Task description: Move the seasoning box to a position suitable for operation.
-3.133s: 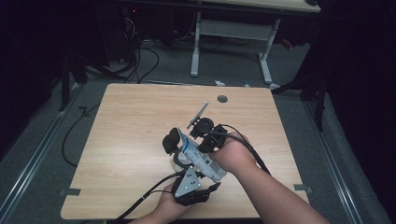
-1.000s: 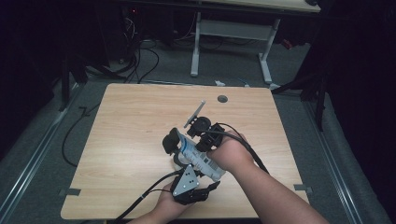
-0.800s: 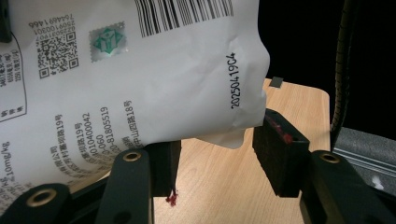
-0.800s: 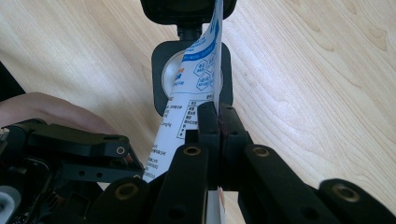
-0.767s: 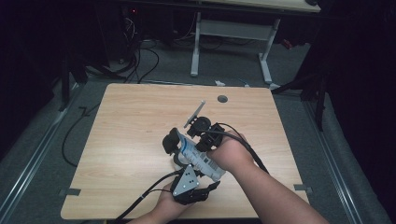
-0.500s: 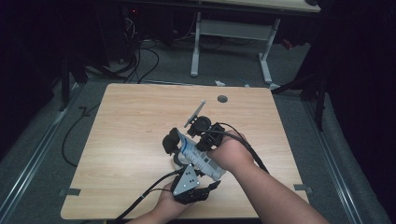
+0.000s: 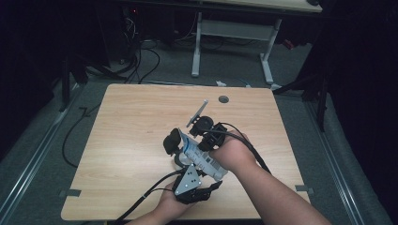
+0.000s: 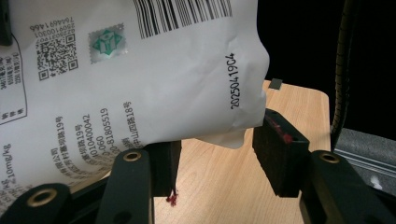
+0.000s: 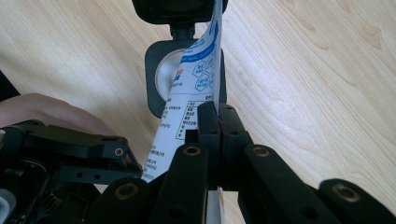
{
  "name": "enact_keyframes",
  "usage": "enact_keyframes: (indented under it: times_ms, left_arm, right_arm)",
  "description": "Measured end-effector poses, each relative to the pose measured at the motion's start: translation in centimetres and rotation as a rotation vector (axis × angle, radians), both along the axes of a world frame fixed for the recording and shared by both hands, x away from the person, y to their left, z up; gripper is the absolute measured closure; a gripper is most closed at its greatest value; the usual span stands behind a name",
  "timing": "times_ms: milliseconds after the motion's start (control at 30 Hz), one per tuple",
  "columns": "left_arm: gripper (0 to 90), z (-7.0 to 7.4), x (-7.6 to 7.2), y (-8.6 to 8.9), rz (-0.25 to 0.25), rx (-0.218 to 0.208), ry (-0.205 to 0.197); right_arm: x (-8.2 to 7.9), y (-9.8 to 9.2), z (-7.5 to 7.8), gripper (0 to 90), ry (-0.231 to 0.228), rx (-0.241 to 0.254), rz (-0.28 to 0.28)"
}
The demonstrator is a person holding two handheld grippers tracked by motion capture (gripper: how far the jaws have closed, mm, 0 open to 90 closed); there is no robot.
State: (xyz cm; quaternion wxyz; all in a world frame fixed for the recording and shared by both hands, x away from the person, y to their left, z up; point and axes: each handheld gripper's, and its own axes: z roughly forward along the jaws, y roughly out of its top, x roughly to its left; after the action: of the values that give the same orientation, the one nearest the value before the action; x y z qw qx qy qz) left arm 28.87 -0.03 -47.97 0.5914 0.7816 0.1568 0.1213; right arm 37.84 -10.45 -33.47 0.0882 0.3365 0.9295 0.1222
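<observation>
A white printed pouch (image 7: 201,158) with a barcode and small text is held above the wooden table (image 7: 131,122), between the two hands. In the right gripper view my right gripper (image 9: 217,116) is shut on the thin edge of the pouch (image 9: 198,70). It reaches in from the right (image 7: 196,137) in the high view. My left gripper (image 7: 187,166) comes up from the table's near edge. Its jaws (image 8: 219,154) stand apart, and the lower corner of the pouch (image 8: 140,70) hangs between them. That corner lies against the right pad (image 8: 280,154).
A black square part with a pale round centre (image 9: 161,79) sits just beyond the pouch. A round cable hole (image 7: 223,99) lies near the table's far edge. Cables trail off the near edge, and a desk frame (image 7: 230,42) stands on the floor behind.
</observation>
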Motion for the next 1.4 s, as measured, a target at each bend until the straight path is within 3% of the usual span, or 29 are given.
enact_keyframes:
  times_ms: [1400]
  left_arm:
    - [53.1, 0.34, -0.06, 0.29, -0.002, -0.008, -0.001]
  right_arm:
    - [0.2, 0.28, -0.07, 90.0, 0.002, 0.007, 0.007]
